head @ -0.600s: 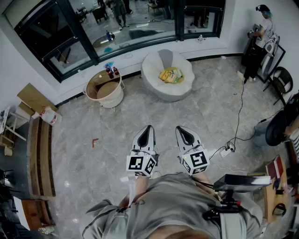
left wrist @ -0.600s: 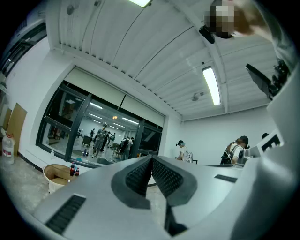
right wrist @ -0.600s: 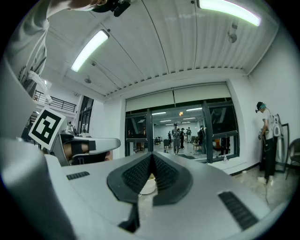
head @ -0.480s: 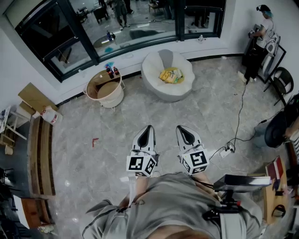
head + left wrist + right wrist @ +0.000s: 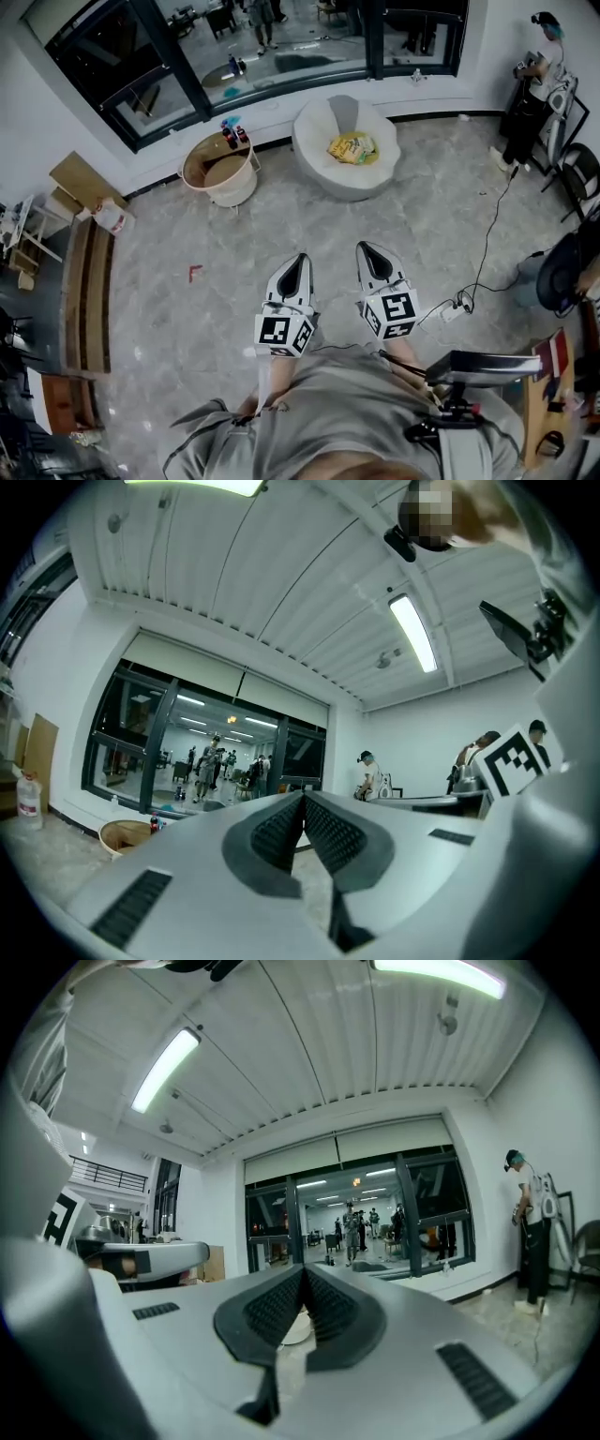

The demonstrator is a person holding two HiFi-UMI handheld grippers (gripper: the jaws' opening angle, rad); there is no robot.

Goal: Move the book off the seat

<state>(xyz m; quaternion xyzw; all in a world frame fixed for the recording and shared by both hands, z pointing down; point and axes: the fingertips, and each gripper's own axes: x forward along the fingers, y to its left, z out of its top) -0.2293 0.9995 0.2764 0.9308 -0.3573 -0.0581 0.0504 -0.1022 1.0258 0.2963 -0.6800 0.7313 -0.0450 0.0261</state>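
Observation:
A yellow book (image 5: 351, 147) lies in the hollow of a white beanbag seat (image 5: 345, 178) near the window wall, far ahead of me. My left gripper (image 5: 300, 258) and right gripper (image 5: 362, 247) are held side by side close to my body, both pointing level toward the seat and well short of it. Both are shut with nothing between the jaws. In the left gripper view the left gripper (image 5: 302, 796) shows its pads pressed together. Likewise the right gripper (image 5: 304, 1271) in its own view, with part of the white seat (image 5: 292, 1327) seen below its tips.
A round wooden tub table (image 5: 221, 175) with bottles (image 5: 231, 135) stands left of the seat. A power strip and cable (image 5: 456, 308) lie on the marble floor to my right. A person (image 5: 532, 98) stands at the far right by chairs. Wooden benches (image 5: 87, 295) line the left wall.
The view has shifted slightly: seat and tub table sit a little farther right and higher in frame. Both grippers stay shut and side by side.

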